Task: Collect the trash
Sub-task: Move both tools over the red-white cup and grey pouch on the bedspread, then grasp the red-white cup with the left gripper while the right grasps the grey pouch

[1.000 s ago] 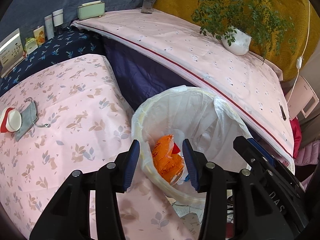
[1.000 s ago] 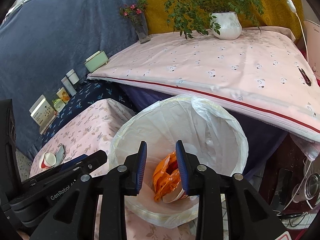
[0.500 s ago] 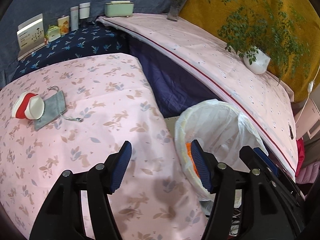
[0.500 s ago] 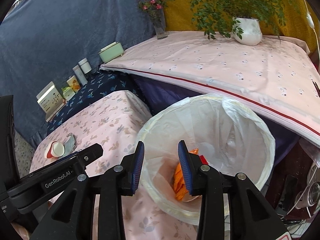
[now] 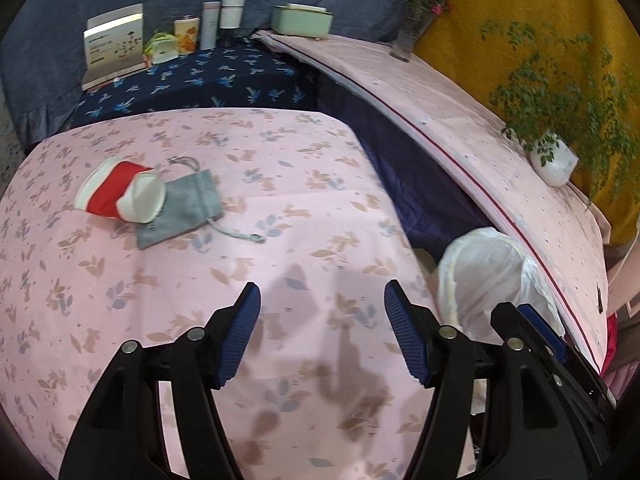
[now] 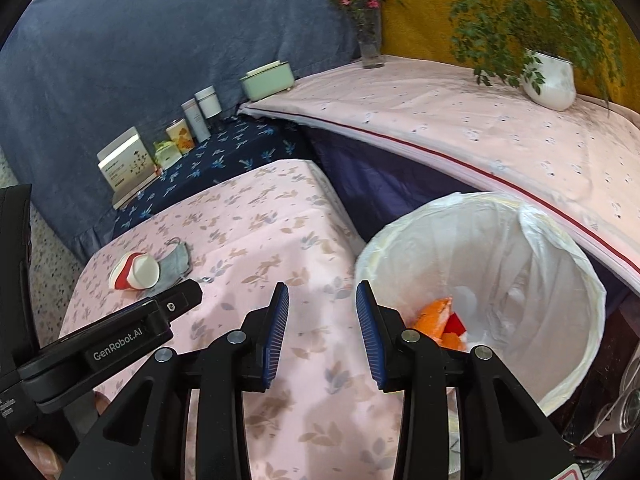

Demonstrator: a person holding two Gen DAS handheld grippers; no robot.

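Matt printed cloth covers the table, a thin glossy plastic liner lines the bin, and the pouch is soft grey fabric.

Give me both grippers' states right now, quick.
Left gripper: jaws opening, nothing between them.
Right gripper: open, empty.

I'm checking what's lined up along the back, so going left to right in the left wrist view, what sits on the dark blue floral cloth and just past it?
White card box → small green packet → orange-print tin → two pale canisters → mint green box → glass flower vase.
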